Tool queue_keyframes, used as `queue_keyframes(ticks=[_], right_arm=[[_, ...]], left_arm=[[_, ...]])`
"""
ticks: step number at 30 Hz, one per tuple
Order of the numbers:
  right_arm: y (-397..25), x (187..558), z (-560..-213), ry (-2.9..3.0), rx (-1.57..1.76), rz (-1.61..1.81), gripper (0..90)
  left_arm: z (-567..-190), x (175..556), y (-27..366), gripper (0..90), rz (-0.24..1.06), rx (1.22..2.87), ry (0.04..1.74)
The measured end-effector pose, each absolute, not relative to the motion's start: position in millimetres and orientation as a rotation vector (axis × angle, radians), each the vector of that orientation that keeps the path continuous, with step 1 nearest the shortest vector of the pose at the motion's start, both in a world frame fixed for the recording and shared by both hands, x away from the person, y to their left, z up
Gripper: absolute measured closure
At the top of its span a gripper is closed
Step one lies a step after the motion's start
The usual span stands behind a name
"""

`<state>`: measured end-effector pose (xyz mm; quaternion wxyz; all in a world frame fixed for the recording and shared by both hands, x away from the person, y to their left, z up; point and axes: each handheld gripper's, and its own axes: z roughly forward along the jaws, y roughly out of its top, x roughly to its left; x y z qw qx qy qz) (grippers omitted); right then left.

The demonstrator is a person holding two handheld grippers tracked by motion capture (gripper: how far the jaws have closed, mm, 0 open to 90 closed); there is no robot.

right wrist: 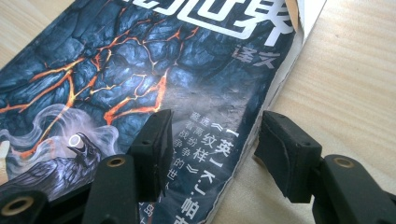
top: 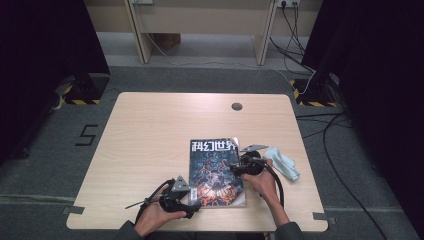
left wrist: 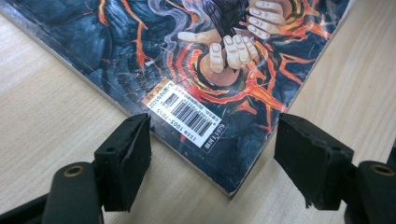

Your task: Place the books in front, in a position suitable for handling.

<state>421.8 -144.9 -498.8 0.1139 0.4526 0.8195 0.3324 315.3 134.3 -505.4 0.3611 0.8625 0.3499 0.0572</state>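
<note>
Both grippers are working with jaws apart: the left gripper is straddling the magazine corner at lower frame, while the right gripper is straddling its edge; closing carelessly could crease the cover.

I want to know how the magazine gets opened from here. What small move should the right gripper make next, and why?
Probably close the right gripper on the magazine's right edge and lift the cover. Its jaws stand open astride that edge, one over the cover, one off it. The left gripper is open at the near corner.
</note>
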Motion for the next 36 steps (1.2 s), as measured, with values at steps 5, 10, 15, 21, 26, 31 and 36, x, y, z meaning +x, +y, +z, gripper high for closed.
queue_keyframes(ticks=[5, 10, 15, 21, 26, 31, 36], right_arm=[[-152.5, 418.6, -489.1, 2.373, 1.328, 0.999, 44.5], [-189.8, 416.4, -467.0, 2.247, 1.337, 1.005, 46.2], [-220.3, 414.8, -457.5, 2.167, 1.364, 0.963, 49.2], [-242.4, 414.1, -453.4, 2.128, 1.355, 0.865, 53.7], [-257.3, 414.4, -457.4, 2.110, 1.393, 0.801, 56.0], [-266.6, 414.7, -462.8, 2.116, 1.424, 0.771, 57.8], [-271.7, 414.4, -469.0, 2.140, 1.441, 0.746, 58.4]], left_arm=[[-500.5, 316.1, 142.5, 25.1, 0.138, 2.162, 0.911], [-497.6, 319.8, 155.9, 20.5, 0.179, 2.109, 0.959], [-499.8, 318.7, 162.5, 18.0, 0.183, 2.092, 0.978], [-500.5, 319.1, 169.1, 17.2, 0.205, 2.062, 0.999], [-501.3, 320.4, 175.6, 16.8, 0.224, 2.041, 1.024], [-502.9, 321.8, 176.4, 16.8, 0.233, 2.034, 1.034], [-503.3, 322.4, 177.2, 16.8, 0.234, 2.030, 1.039]])
